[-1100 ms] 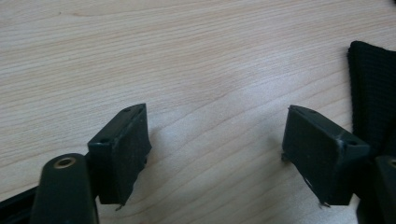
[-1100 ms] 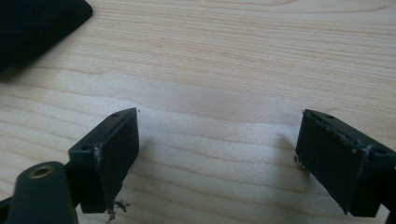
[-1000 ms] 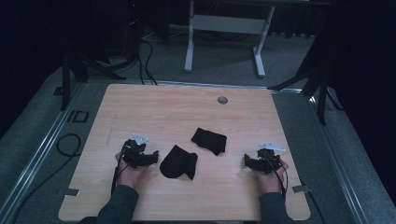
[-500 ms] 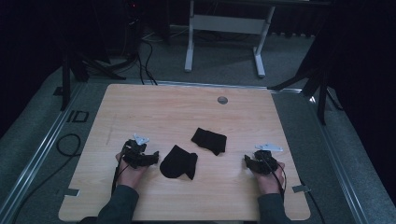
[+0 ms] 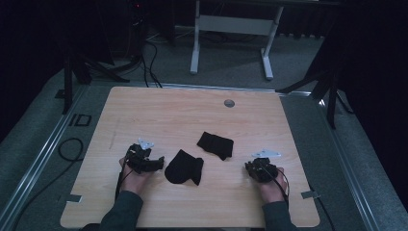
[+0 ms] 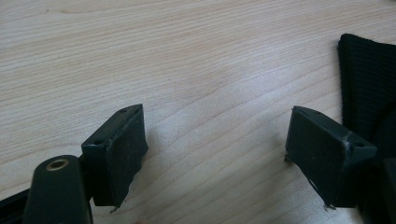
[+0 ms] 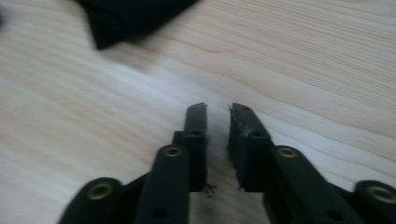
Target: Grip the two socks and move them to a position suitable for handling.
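On table: left hand-held gripper (image 6: 215,158) wide, empty | right hand-held gripper (image 7: 217,140) nearly closed, empty

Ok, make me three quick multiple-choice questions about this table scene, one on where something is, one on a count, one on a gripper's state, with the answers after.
1. Where does the rounded black cloth lie?
A. Just to the right of the left gripper
B. Beside the grey disc at the far edge
C. Under the right gripper

2. How many black cloth pieces lie on the table?
A. One
B. Two
C. Four

3. How do the left gripper's jaws stand?
A. Clamped on cloth
B. Nearly closed, nothing between
C. Wide apart, nothing between

Answers:
1. A: in the high view the rounded cloth sits right by the left gripper's tips, far from the grey disc.
2. B: the rounded cloth and the second black cloth are the only pieces.
3. C: the left gripper view shows bare wood in a wide gap; it is the right gripper whose jaws leave just a narrow slit.
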Demonstrator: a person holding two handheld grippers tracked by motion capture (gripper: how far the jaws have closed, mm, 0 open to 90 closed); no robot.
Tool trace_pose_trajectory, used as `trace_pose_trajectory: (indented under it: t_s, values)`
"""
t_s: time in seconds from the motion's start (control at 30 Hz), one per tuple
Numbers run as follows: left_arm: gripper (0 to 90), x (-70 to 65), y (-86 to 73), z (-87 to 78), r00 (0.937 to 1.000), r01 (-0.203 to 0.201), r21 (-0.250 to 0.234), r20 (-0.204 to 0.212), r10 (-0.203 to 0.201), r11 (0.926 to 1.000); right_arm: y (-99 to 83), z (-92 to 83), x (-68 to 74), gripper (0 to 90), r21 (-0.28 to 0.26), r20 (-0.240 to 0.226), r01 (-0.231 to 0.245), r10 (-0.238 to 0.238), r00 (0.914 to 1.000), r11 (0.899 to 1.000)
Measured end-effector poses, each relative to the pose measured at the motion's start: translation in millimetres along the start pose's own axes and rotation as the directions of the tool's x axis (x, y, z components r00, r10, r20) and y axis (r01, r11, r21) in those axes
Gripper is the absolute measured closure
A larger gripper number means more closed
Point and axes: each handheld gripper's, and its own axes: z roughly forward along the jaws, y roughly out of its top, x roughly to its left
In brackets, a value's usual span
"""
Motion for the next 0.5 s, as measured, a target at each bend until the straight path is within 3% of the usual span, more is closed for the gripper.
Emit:
trace_pose_trajectory:
  t_s: [0.27,0.3,0.5]
  values:
    - [20.8,-0.2,0.0,-0.2,1.0,0.001,0.001,-0.001,-0.001,1.0,9.0,-5.2,32.0,88.3,-0.023,-0.091,0.068,-0.07,0.9934,0.997]
    - [20.8,-0.2,0.0,-0.2,1.0,0.002,0.001,-0.001,-0.002,1.0,10.3,-6.2,42.8,88.2,-0.028,-0.118,0.086,-0.088,0.9891,0.996]
    - [20.8,-0.2,-0.1,-0.3,1.0,0.001,0.003,-0.001,-0.001,1.0,13.7,-6.3,75.7,88.6,-0.036,-0.191,0.146,-0.15,0.9701,0.989]
